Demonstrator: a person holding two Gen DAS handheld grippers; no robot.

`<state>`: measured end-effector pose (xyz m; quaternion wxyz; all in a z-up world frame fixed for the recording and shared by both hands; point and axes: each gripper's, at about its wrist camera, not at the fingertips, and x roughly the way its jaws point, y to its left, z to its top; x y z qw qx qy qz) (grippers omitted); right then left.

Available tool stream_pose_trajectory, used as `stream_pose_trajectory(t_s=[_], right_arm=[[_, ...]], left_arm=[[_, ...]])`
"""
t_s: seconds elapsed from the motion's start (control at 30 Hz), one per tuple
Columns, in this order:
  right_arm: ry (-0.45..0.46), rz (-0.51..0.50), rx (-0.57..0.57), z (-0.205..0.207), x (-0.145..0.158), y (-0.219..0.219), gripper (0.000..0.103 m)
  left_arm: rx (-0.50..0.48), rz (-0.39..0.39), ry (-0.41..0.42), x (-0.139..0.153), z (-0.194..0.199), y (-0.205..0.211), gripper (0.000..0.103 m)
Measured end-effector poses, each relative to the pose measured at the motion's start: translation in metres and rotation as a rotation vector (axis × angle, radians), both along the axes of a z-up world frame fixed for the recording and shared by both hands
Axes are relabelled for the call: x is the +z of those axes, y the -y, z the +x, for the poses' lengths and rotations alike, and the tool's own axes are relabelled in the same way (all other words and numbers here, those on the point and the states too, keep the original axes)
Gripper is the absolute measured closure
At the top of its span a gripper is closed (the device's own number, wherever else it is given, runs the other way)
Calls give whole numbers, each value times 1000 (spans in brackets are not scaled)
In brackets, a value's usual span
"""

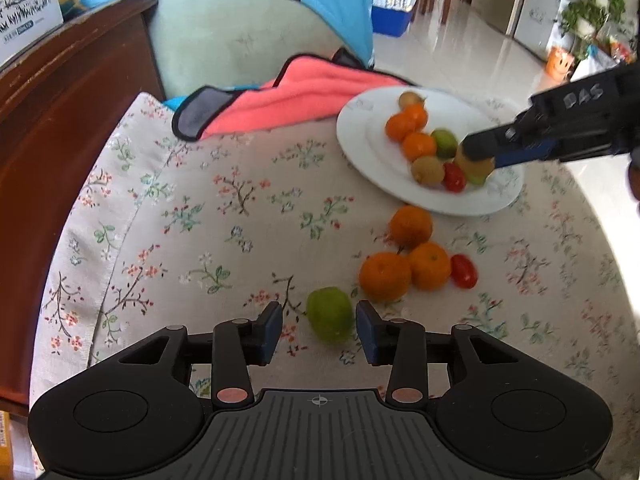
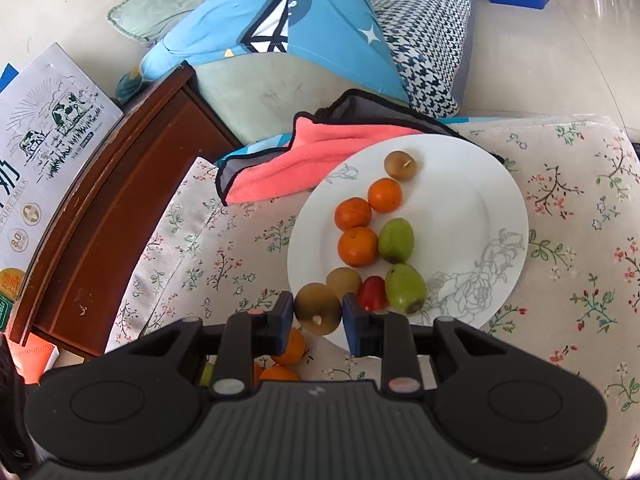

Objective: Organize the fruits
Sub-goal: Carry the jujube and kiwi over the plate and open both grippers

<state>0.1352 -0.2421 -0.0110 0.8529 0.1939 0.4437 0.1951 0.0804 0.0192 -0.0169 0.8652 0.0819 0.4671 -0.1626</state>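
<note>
Fruit sorting partly done: most pieces on the plate, five left on the cloth.

The white plate (image 2: 472, 184) holds eight fruits by my count: three oranges, two green ones, two brown ones and a red one. The right gripper (image 2: 319, 312) pinches another brown fruit (image 2: 318, 308) over the plate's near-left rim; whether it rests on the plate, I cannot tell. On the floral tablecloth (image 1: 200, 208), near the plate, lie three oranges (image 1: 410, 226), a red tomato-like fruit (image 1: 464, 271) and a green fruit (image 1: 331, 314). The left gripper (image 1: 319, 330) is spread wide, the green fruit between its fingertips, untouched on the left side. Judgement: over halfway; the five loose pieces remain.
</note>
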Motion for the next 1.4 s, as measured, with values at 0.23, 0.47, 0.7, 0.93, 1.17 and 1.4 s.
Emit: stream_pose_trajectory(t_s=[0.23, 0.47, 0.7, 0.93, 1.17, 1.4], right_arm=[[-7, 1, 6, 0, 0, 0, 76], [-53, 30, -24, 3, -6, 9, 76], [-51, 62, -56, 5, -3, 20, 76], [-1, 103, -140, 12, 14, 42, 76], [33, 70, -233, 24, 18, 62, 76], [-25, 66, -259, 33, 1, 60, 76]], left_arm=[[19, 5, 2, -8, 6, 6, 67], [39, -10, 16, -7, 7, 9, 77], [111, -113, 95, 24, 19, 11, 77], [107, -177, 178, 44, 36, 35, 77], [146, -180, 184, 39, 58, 51, 77], [157, -189, 162, 28, 73, 64, 77]])
